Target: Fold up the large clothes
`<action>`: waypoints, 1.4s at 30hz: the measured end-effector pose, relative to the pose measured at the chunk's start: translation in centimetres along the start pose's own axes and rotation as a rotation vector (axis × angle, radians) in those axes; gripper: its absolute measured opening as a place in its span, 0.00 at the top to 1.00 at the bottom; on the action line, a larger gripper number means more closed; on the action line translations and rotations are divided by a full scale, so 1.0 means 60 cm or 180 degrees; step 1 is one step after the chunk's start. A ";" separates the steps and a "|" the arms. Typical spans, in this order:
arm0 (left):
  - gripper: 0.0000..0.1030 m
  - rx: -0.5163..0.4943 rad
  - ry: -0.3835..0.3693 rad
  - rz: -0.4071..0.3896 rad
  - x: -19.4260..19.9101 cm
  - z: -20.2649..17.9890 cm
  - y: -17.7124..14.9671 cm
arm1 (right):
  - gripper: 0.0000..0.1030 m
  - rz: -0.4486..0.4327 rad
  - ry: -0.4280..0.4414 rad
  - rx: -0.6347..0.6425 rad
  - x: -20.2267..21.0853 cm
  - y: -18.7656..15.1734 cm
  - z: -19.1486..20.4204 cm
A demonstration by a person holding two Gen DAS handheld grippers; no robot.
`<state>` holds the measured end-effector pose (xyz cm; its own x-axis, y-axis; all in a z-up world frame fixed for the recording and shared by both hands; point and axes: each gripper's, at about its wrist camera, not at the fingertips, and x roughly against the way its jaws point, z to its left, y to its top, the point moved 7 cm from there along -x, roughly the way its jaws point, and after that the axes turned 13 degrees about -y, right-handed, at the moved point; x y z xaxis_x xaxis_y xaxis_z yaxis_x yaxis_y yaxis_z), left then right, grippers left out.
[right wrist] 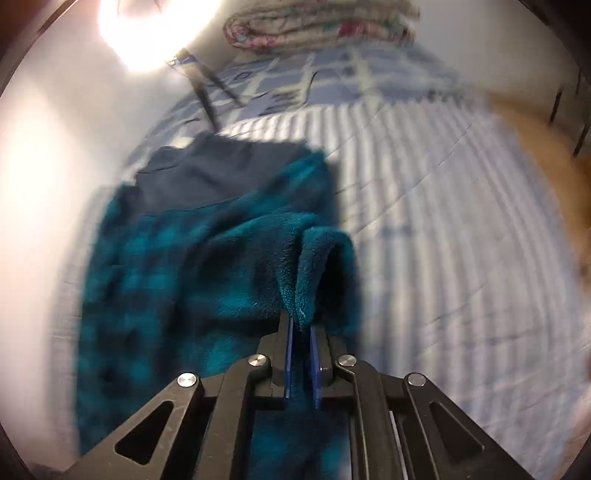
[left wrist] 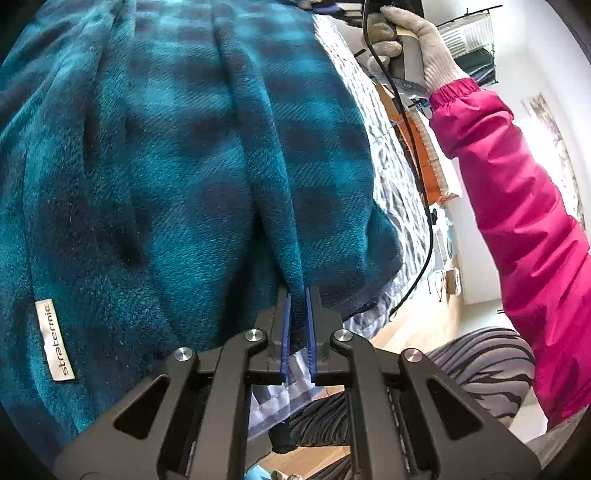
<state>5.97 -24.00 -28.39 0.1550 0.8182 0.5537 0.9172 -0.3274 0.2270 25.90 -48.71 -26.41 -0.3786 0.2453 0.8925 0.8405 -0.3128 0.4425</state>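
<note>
A large teal and dark-blue checked fleece garment [left wrist: 177, 166] with a white "stratermic" label [left wrist: 55, 339] fills the left wrist view. My left gripper [left wrist: 298, 295] is shut on a pinched fold of its edge. In the right wrist view the same fleece [right wrist: 192, 266] hangs over a striped bed, with a plain dark-blue part [right wrist: 221, 173] at its far end. My right gripper [right wrist: 300, 321] is shut on another bunched fold of it. The gloved hand [left wrist: 410, 40] holding the right gripper shows at the upper right of the left wrist view.
The bed has a blue and white striped cover [right wrist: 443, 221] with a patterned cover beyond it. A rolled floral quilt [right wrist: 317, 26] lies at the head. A bright lamp [right wrist: 155, 29] glares at upper left. A pink sleeve [left wrist: 517, 206], a black cable [left wrist: 417, 177] and wooden floor show.
</note>
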 end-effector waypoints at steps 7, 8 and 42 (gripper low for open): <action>0.95 0.0019 -0.0019 -0.0021 -0.007 -0.008 0.003 | 0.74 0.0040 0.0447 -0.0165 0.040 -0.032 -0.020; 0.95 0.0025 -0.0049 -0.0042 -0.003 -0.009 0.002 | 0.74 0.0041 0.0552 -0.0155 0.057 -0.043 -0.021; 0.97 0.0153 -0.0207 -0.0206 -0.027 -0.022 0.055 | 1.00 0.0506 0.1882 -0.0440 0.251 -0.528 -0.074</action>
<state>8.26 -27.06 -27.48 0.1169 0.8664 0.4855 0.9424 -0.2511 0.2211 -8.12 -39.19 -26.59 -0.4366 -0.3507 0.8285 0.8612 -0.4292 0.2722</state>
